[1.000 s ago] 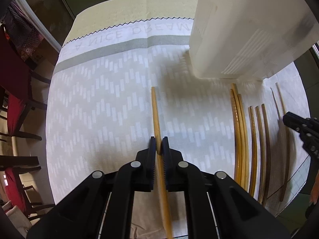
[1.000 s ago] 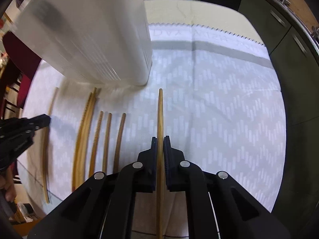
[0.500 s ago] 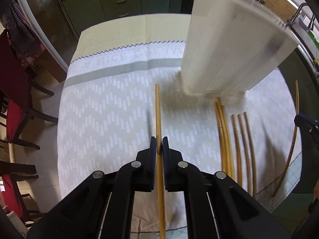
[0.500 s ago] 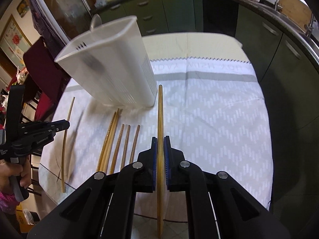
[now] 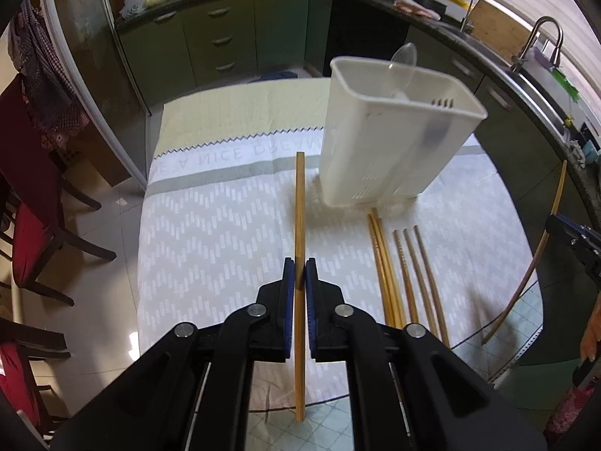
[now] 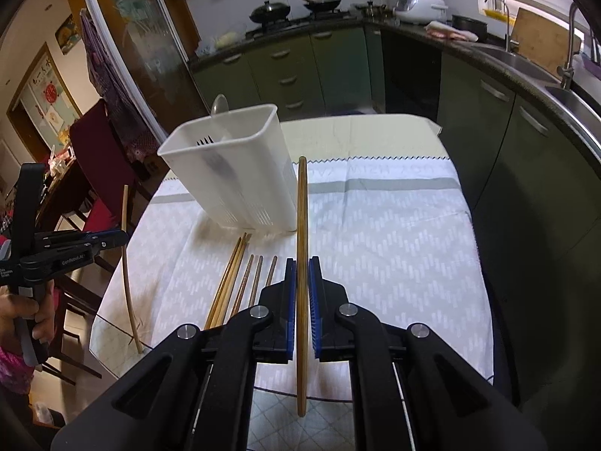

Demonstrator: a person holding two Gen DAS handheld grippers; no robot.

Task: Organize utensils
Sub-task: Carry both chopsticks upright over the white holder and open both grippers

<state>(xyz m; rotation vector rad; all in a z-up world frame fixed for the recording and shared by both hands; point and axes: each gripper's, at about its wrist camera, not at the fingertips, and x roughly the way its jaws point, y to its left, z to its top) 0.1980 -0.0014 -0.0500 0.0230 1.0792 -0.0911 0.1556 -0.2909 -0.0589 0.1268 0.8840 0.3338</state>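
Each of my grippers, left (image 5: 299,272) and right (image 6: 301,274), pinches one chopstick (image 5: 299,203) above the cloth, short of the white holder (image 5: 390,139), whose rim could catch a misaligned tip.

Left gripper (image 5: 299,268): fingers (image 5: 287,282) closed on chopstick (image 5: 299,225), stick running lengthwise between pads, protruding fore and aft. Raised above counter, pointing forward. In right wrist view, left gripper (image 6: 116,239) at left edge, held by bare hand (image 6: 26,315) wrapped around handle.

Right gripper (image 6: 302,268): fingers (image 6: 289,285) closed on second chopstick (image 6: 301,225), same lengthwise grip. Raised above counter, pointing forward. Visible at right edge in left wrist view (image 5: 554,221).
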